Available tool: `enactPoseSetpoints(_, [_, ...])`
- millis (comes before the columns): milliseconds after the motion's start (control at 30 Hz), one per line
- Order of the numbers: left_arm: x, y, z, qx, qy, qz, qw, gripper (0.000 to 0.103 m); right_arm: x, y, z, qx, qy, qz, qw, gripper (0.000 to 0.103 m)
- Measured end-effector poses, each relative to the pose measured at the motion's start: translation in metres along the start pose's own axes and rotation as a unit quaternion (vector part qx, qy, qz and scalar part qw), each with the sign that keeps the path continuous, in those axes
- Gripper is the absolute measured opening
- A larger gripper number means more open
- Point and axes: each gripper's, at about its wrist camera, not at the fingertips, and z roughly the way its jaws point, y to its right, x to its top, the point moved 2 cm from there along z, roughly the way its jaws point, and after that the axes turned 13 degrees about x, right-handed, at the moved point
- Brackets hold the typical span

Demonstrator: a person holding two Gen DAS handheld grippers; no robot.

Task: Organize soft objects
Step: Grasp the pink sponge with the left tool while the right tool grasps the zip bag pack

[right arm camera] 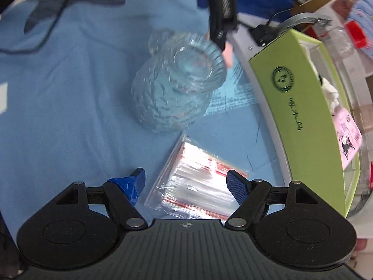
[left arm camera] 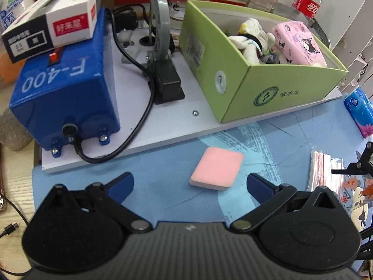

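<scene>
Your left gripper (left arm camera: 190,183) hangs over a blue mat (left arm camera: 163,186) on the surface, its jaws spread wide and holding nothing. Just ahead of them, between the blue fingertips (left arm camera: 121,184), a pink sponge (left arm camera: 216,171) lies flat on the mat, touched by neither finger. Beyond it sits a white board (left arm camera: 163,126) carrying a blue box (left arm camera: 67,88) on the left and a green box (left arm camera: 256,70) on the right. The green box is open at the top; inside it lie a white plush toy (left arm camera: 250,39) and a pink tissue pack (left arm camera: 298,44), side by side. A blue tissue pack (left arm camera: 359,112) lies on the mat near the right edge, beside the green box's corner.

Your right gripper (right arm camera: 185,182) also points down at the mat, jaws wide apart and empty. Directly below and between them lies a clear bag stack (right arm camera: 198,182) with red stripes. Just beyond it a glass jar (right arm camera: 177,79) stands on the mat, blurred. The green box curves along the right side of this view.
</scene>
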Motion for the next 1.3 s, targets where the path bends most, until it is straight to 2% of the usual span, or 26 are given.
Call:
enactPoseSetpoints(67, [0.003,-0.006,-0.002,-0.001,0.004,-0.005,1.0,0.103,0.008,0.01,-0.001,0.002,-0.009,0.009,1.0,0.064])
enactPoseSetpoints(133, [0.001,-0.01,-0.003,-0.006,0.004,-0.01,0.9999,0.103,0.014,0.022,0.004,0.005,-0.037,0.019,0.999,0.064])
enactPoseSetpoints(333, [0.001,-0.015,0.004,-0.002,0.001,-0.008,1.0,0.103,0.007,0.067,0.006,0.014,-0.047,0.081,0.996,0.066])
enactPoseSetpoints(467, [0.001,-0.011,0.006,-0.001,-0.002,-0.002,1.0,0.103,-0.02,0.108,0.006,-0.011,-0.058,0.142,0.988,0.066])
enactPoseSetpoints(533, [0.002,-0.008,0.007,0.003,-0.003,0.001,1.0,0.103,-0.04,0.126,0.004,-0.004,-0.06,0.178,0.982,0.067])
enactPoseSetpoints(600, [0.003,-0.006,0.008,0.003,-0.005,0.003,1.0,0.103,-0.064,0.144,0.001,0.006,-0.058,0.225,0.973,0.067])
enactPoseSetpoints(667, [0.005,-0.003,0.009,0.004,-0.008,0.002,1.0,0.103,-0.091,0.161,-0.004,0.006,-0.052,0.283,0.958,0.067])
enactPoseSetpoints(700, [0.006,-0.002,0.01,0.003,-0.008,0.002,1.0,0.103,-0.102,0.166,-0.007,0.009,-0.043,0.306,0.951,0.067])
enactPoseSetpoints(767, [0.009,0.001,0.01,0.001,-0.008,0.002,1.0,0.103,-0.117,0.171,-0.019,0.041,0.012,0.344,0.938,0.067])
enactPoseSetpoints(833, [0.014,0.004,0.011,0.003,-0.008,-0.002,1.0,0.103,-0.126,0.175,-0.03,0.088,0.086,0.39,0.913,0.067])
enactPoseSetpoints(900, [0.018,0.008,0.012,0.001,-0.011,-0.006,0.9999,0.103,-0.128,0.177,-0.036,0.104,0.142,0.421,0.89,0.068])
enactPoseSetpoints(967, [0.019,0.012,0.013,0.003,-0.015,0.0,0.9999,0.103,-0.125,0.179,-0.04,0.107,0.182,0.432,0.877,0.068])
enactPoseSetpoints(1033, [0.016,0.016,0.011,0.011,-0.016,0.014,0.9997,0.103,-0.122,0.176,-0.042,0.133,0.205,0.442,0.863,0.068])
enactPoseSetpoints(1067, [0.014,0.017,0.011,0.015,-0.016,0.02,0.9996,0.103,-0.126,0.179,-0.044,0.15,0.205,0.439,0.862,0.068])
enactPoseSetpoints(1100, [0.014,0.017,0.011,0.019,-0.015,0.024,0.9994,0.103,-0.128,0.175,-0.048,0.161,0.203,0.429,0.866,0.068])
enactPoseSetpoints(1167, [0.015,0.015,0.01,0.019,-0.015,0.02,0.9995,0.103,-0.134,0.161,-0.058,0.147,0.196,0.41,0.879,0.068])
enactPoseSetpoints(1200, [0.017,0.014,0.01,0.017,-0.015,0.015,0.9996,0.103,-0.138,0.16,-0.065,0.135,0.2,0.412,0.879,0.068])
enactPoseSetpoints(1233, [0.019,0.013,0.01,0.014,-0.013,0.01,0.9998,0.103,-0.143,0.161,-0.071,0.126,0.211,0.42,0.874,0.068])
enactPoseSetpoints(1300, [0.023,0.012,0.007,0.011,-0.009,0.0,0.9999,0.103,-0.152,0.171,-0.073,0.122,0.237,0.455,0.849,0.068])
